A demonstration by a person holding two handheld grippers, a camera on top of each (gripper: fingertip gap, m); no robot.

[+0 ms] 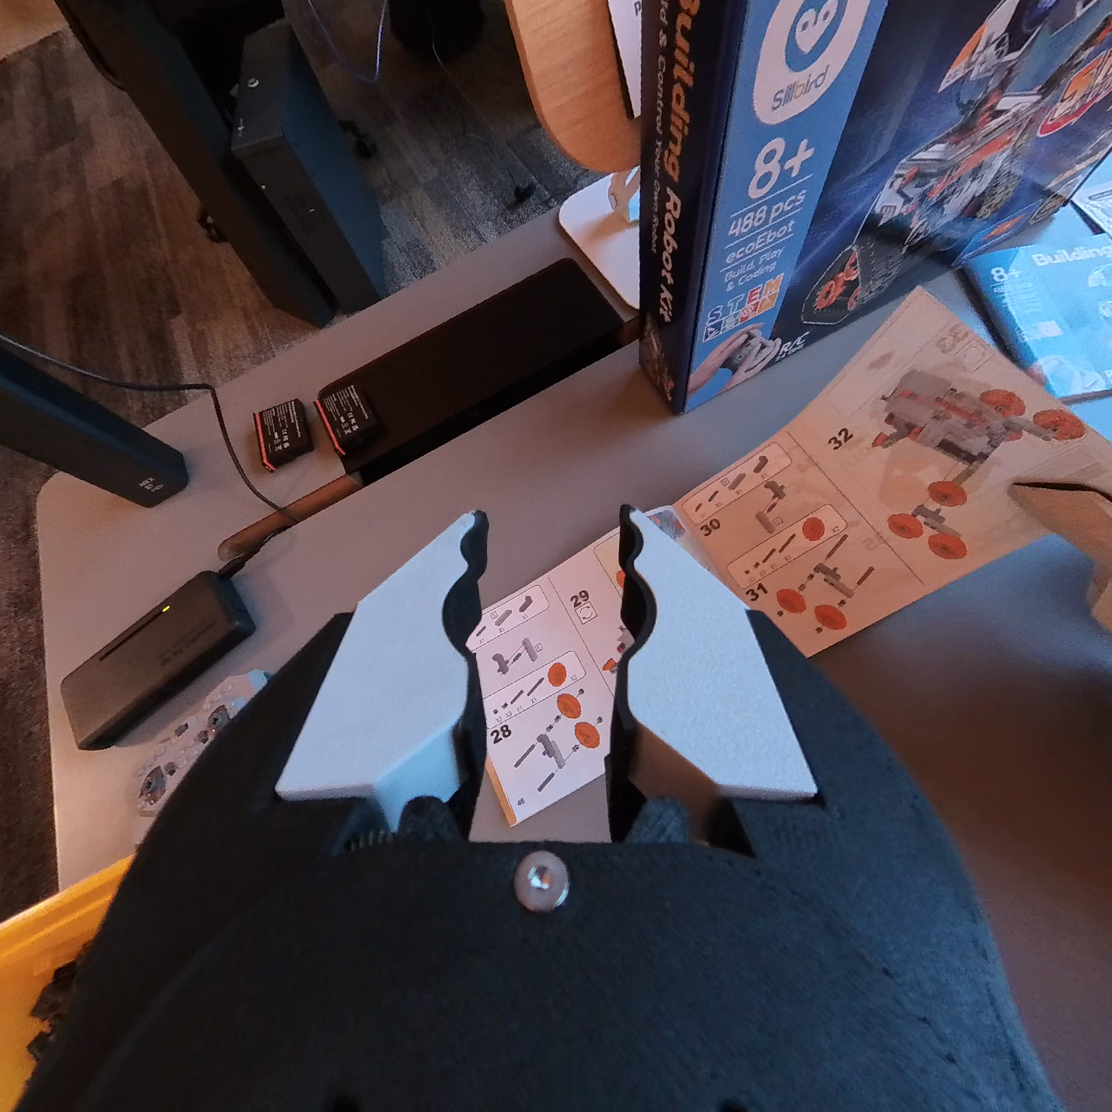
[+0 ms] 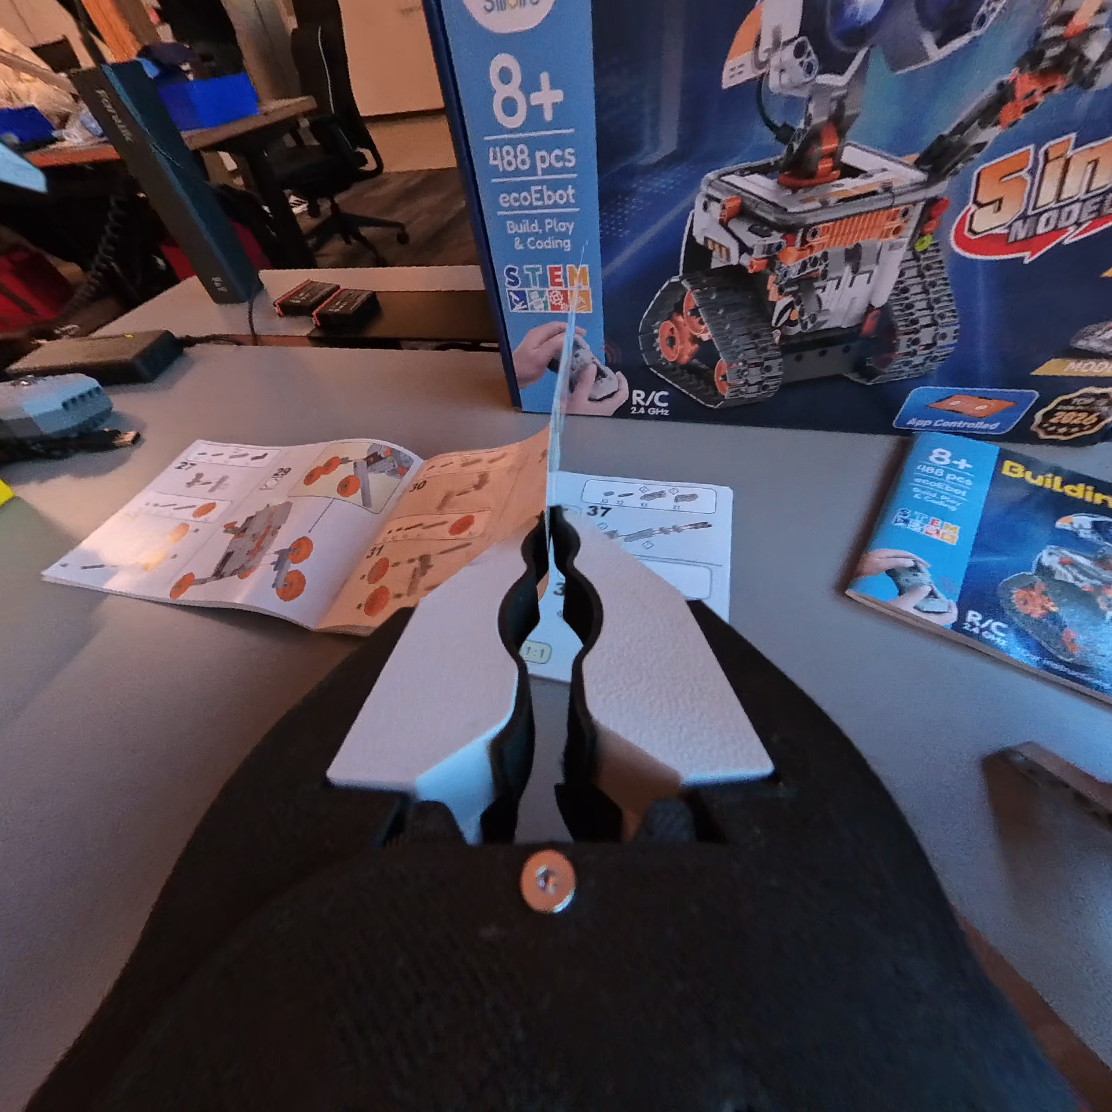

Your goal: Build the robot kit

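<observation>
An open instruction booklet [image 2: 240,541] lies on the grey table [image 2: 180,722] in front of a tall blue robot-kit box [image 2: 782,210]. My right gripper [image 2: 549,517] is shut on one page [image 2: 562,391] of the booklet. It holds the page lifted, so I see it edge-on as a thin upright strip. My left gripper [image 1: 550,520] is open and empty. It hovers a little above the booklet's left pages [image 1: 541,680]. In the left wrist view the lifted page [image 1: 842,481] curves upward beside the box [image 1: 812,180].
A second blue booklet [image 2: 993,553] lies at the right. A black device with a green light [image 1: 156,656], two black battery packs [image 1: 319,421] and a cable sit at the left. A grey toy part [image 2: 54,403], a yellow bin [image 1: 36,963] and a tan cardboard edge [image 2: 1053,776] are nearby. One gripper's finger ends stand about 20 cm off the other's.
</observation>
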